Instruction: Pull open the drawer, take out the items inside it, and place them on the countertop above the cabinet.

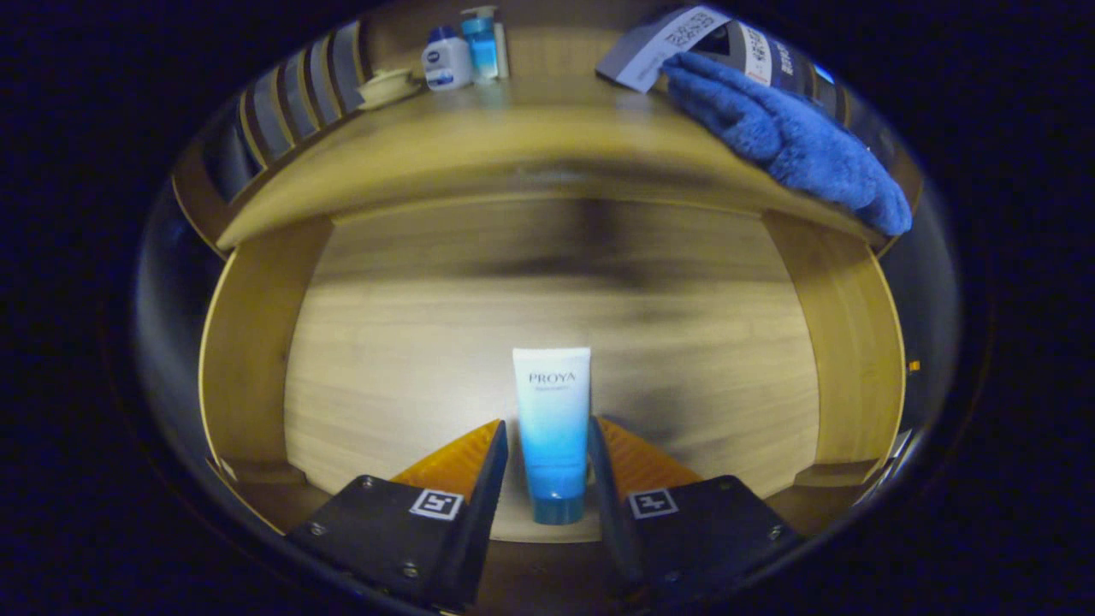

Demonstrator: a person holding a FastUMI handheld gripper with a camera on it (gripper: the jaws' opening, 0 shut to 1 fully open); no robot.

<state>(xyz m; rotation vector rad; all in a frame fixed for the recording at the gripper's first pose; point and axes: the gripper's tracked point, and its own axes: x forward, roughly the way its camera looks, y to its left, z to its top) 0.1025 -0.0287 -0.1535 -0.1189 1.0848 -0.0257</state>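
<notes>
One tube [552, 428] in the open drawer [248, 342], lower centre of frame, lying flat on the wooden drawer floor, cap end toward the camera. Tube is white fading to blue with a blue cap. Gripper [547, 449] straddles it: one finger on each side of the lower body, both right up against its sides. Reads as clamped on the tube, though contact on the right side is hard to confirm.

Drawer side walls run up mid-left and mid-right of frame; rest of the drawer floor is bare wood, partly blurred.

Countertop [513, 145] spans the upper part of frame above the drawer. On it, upper left of centre: white bottle [446, 60] with blue cap, a blue pump bottle [482, 43] just beside it, and a small pale dish [387, 87] to their left. Upper right: blue fuzzy cloth [787, 137] draped to the counter edge, a printed card [667, 43] behind it.
</notes>
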